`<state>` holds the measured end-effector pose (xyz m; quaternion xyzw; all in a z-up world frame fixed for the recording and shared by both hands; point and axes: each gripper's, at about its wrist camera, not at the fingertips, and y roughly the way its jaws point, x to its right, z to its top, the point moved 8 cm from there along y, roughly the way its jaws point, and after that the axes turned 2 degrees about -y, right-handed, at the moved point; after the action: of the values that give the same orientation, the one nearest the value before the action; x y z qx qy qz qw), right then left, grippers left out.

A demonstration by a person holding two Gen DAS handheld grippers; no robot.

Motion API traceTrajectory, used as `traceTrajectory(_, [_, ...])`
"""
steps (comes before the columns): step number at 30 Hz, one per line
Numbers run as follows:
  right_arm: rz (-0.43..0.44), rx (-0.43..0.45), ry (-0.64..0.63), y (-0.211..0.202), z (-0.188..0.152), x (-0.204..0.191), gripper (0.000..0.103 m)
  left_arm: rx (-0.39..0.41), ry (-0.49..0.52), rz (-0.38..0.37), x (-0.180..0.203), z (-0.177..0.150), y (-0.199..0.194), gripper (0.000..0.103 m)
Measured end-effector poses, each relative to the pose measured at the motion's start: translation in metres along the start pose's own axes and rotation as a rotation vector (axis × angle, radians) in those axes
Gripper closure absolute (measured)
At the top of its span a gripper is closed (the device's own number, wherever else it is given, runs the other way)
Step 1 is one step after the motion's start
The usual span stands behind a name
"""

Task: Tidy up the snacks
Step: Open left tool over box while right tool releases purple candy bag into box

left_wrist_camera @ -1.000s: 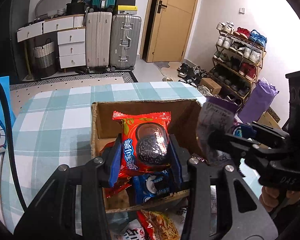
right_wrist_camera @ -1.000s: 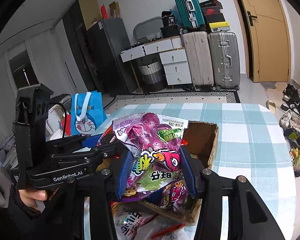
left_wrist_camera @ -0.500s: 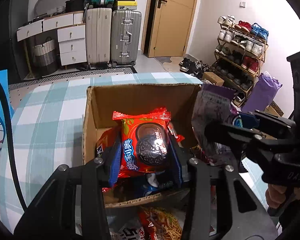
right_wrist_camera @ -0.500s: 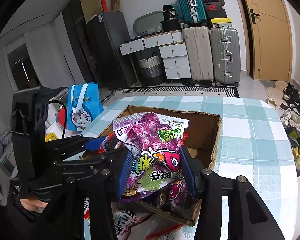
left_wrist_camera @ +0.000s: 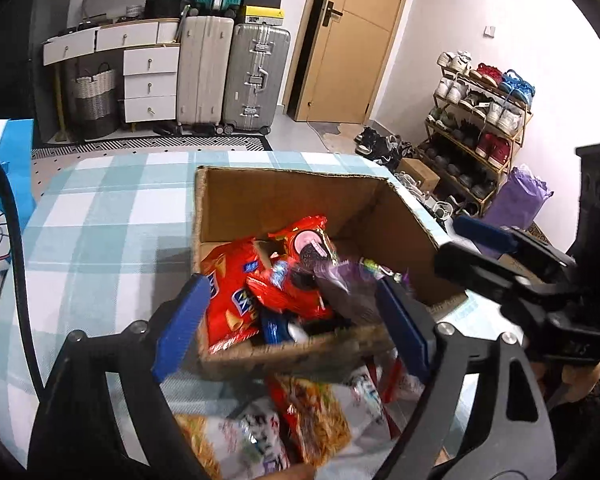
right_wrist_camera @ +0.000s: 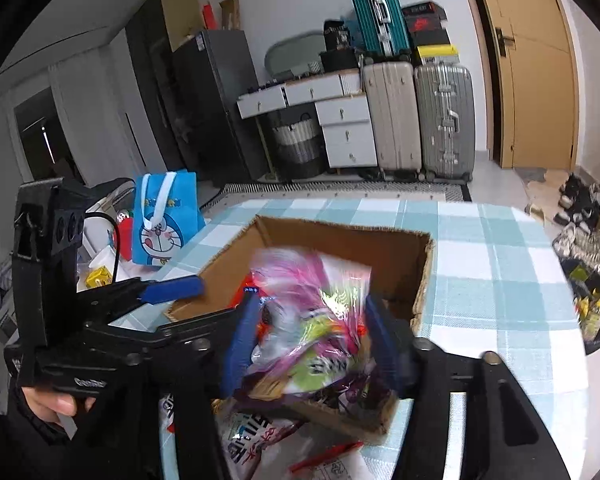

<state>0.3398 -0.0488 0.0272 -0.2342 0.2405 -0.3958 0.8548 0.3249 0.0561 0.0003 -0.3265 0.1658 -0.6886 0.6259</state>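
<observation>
- A cardboard box [left_wrist_camera: 284, 200] sits on a bench covered with a teal-and-white checked cloth [left_wrist_camera: 100, 216], its top open and snack packets heaped inside.
- The left tool [left_wrist_camera: 290, 328] hangs over the near edge of the box with its blue-padded fingers [left_wrist_camera: 182, 322] spread wide, holding nothing.
- Between those fingers lie a red cracker bag [left_wrist_camera: 228, 292] against the left wall, a red Oreo packet [left_wrist_camera: 300, 264] at the centre and a purple packet [left_wrist_camera: 348, 292] to the right.
- The right tool [right_wrist_camera: 310, 342] is likewise spread over the box; a pink, green and purple candy bag [right_wrist_camera: 316, 316] lies between its fingers, blurred, so whether either pad touches it is hard to say.
- More snack packets [left_wrist_camera: 312, 424] lie on the cloth just in front of the box, including a noodle-print pack.
- A blue Doraemon gift bag [right_wrist_camera: 166, 220] stands beyond the bench's left edge.
- Behind the bench, suitcases [right_wrist_camera: 418, 120] line the wall beside a white drawer unit [right_wrist_camera: 346, 136], and a shoe rack [left_wrist_camera: 476, 128] fills the right corner near a wooden door [left_wrist_camera: 360, 40].
</observation>
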Motion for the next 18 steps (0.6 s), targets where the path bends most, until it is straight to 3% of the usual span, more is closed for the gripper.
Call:
traceTrajectory(2, [-0.009,0.023,-0.02,-0.015,-0.002,-0.003,0.022,0.006,-0.009,0.035,-0.006,-0.005,-0.011,0.002])
traceTrajectory(4, [-0.011,0.012,-0.026,-0.023,-0.006,-0.005,0.011,0.025,-0.018,0.054,-0.01,-0.01,-0.025,0.001])
traceTrajectory(9, [0.039,-0.011,-0.054,-0.048,-0.023,-0.019,0.0,0.044,-0.037,0.069,-0.015,-0.029,-0.059,0.001])
traceTrajectory(18, [-0.013,-0.065,-0.042,-0.065,-0.058,-0.026,0.0,0.021,-0.033,0.09,-0.01,-0.079,-0.089,0.001])
